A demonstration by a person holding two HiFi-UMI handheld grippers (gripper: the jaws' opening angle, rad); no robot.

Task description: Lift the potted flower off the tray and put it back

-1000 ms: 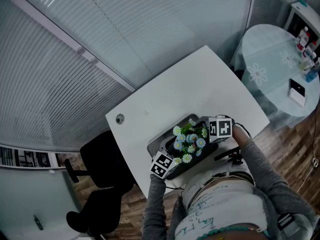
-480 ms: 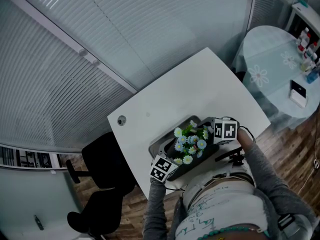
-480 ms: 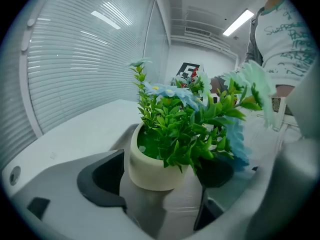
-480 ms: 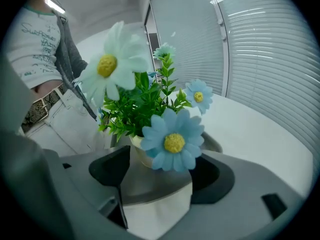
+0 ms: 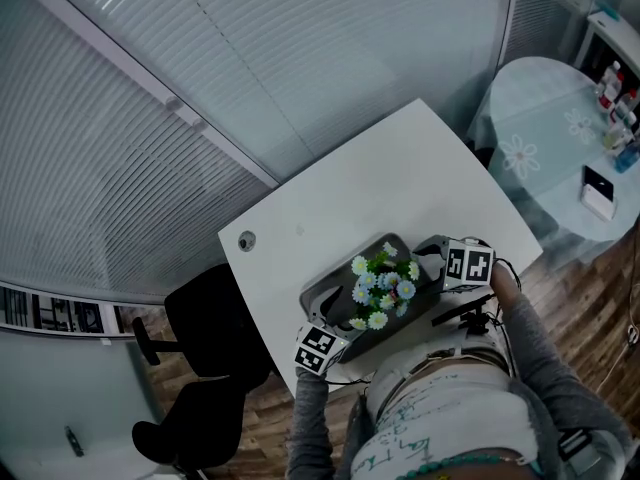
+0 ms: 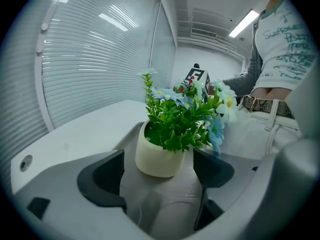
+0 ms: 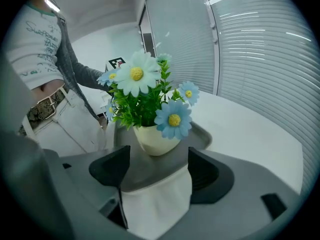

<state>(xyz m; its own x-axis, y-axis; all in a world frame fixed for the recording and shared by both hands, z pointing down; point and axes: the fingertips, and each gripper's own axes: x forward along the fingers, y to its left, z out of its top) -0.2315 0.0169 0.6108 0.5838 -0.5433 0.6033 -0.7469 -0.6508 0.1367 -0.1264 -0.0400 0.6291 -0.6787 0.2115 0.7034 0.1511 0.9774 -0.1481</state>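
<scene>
Blossoms in white and blue top the potted flower (image 5: 380,290), which stands upright in the middle of a gray tray (image 5: 322,301). Its long axis runs straight up from the cream pot, and the green stems fan outward at the top. The tray lies on the white table (image 5: 380,188), near the edge closest to the person. In the head view its long axis runs on a slant from lower left to upper right.

One gripper is at each end of the tray, and both point inward at the pot. The left gripper (image 6: 158,154) is at the lower-left end. Its jaws stand wide apart and hold nothing, with the tray's surface showing between them and the pot just ahead. The right gripper (image 7: 159,154) is at the upper-right end. Its jaws are also wide apart and empty, and between them show the tray's rim and a strip of bare table. From this side a large white daisy and a blue one face the camera, and the pot sits a little beyond the jaw tips. No view shows clearly whether either gripper touches the tray.

A small round hole (image 5: 246,239) sits in the tabletop near its left corner. A black chair (image 5: 195,358) stands beside the table on the wooden floor. A round table with a flower-patterned cloth (image 5: 550,128) is well off to the right. Slatted blinds (image 5: 250,48) fill the wall beyond.
</scene>
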